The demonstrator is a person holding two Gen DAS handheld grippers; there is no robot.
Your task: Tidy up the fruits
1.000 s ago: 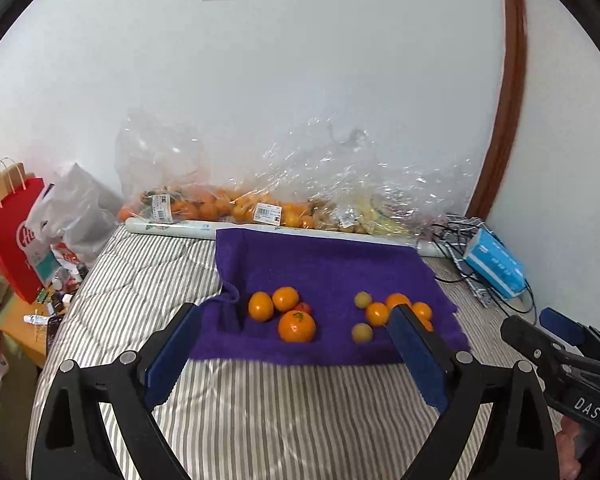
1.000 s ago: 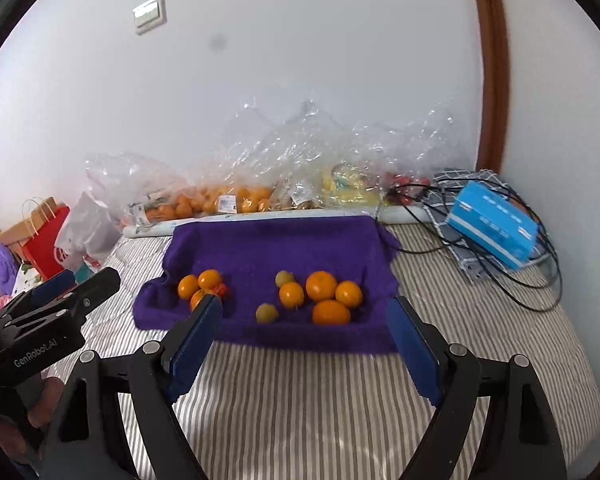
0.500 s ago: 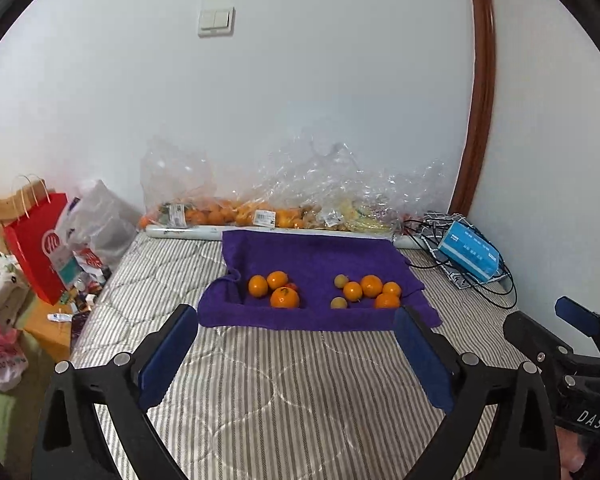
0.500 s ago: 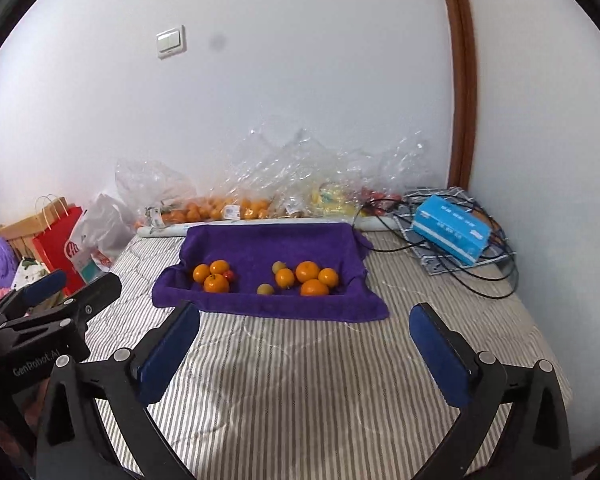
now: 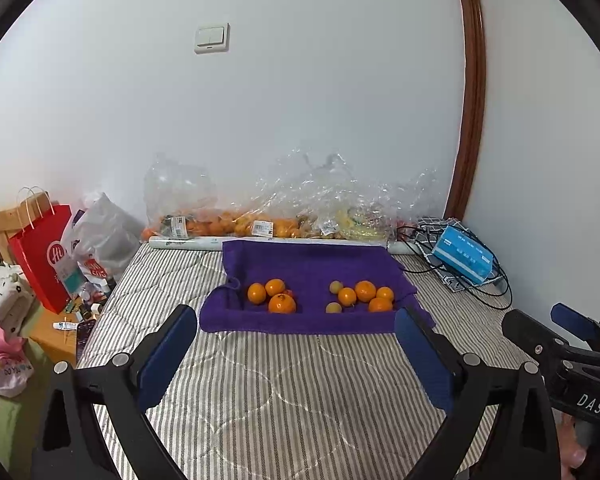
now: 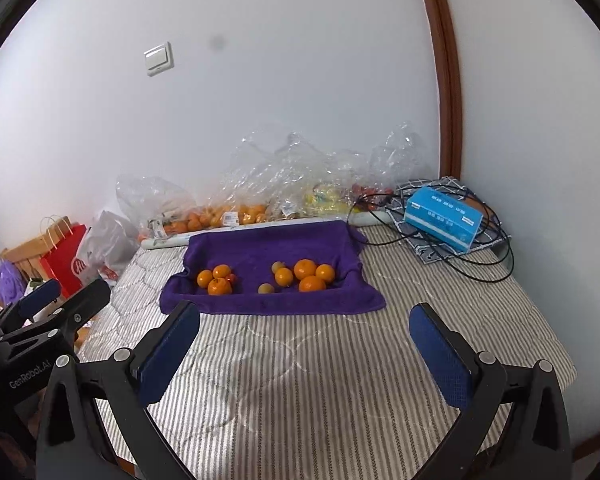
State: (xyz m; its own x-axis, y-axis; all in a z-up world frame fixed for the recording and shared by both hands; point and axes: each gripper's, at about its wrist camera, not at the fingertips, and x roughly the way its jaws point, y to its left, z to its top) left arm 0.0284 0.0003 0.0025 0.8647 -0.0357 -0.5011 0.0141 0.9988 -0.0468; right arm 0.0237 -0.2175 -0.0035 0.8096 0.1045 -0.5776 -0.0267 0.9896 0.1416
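Note:
A purple towel [image 5: 312, 264] [image 6: 268, 248] lies on the striped mattress near the wall. On its left sit three oranges [image 5: 276, 296] [image 6: 216, 278] with a small red fruit tucked behind them. On its right sit several oranges [image 5: 366, 292] [image 6: 310, 274] and two small yellow-green fruits [image 5: 333, 307] [image 6: 266, 289]. My left gripper [image 5: 296, 356] is open and empty, held back from the towel's near edge. My right gripper [image 6: 304, 348] is open and empty, also short of the towel. Each gripper shows at the edge of the other's view.
Clear plastic bags of oranges and other fruit [image 5: 260, 220] [image 6: 236, 212] line the wall behind the towel. A blue box [image 5: 464, 254] [image 6: 440, 216] lies on black cables at the right. A red paper bag [image 5: 44, 252] and clutter stand left of the bed.
Both grippers have pulled back and up from the towel, so the fruit looks smaller and farther away. Both stay open and empty.

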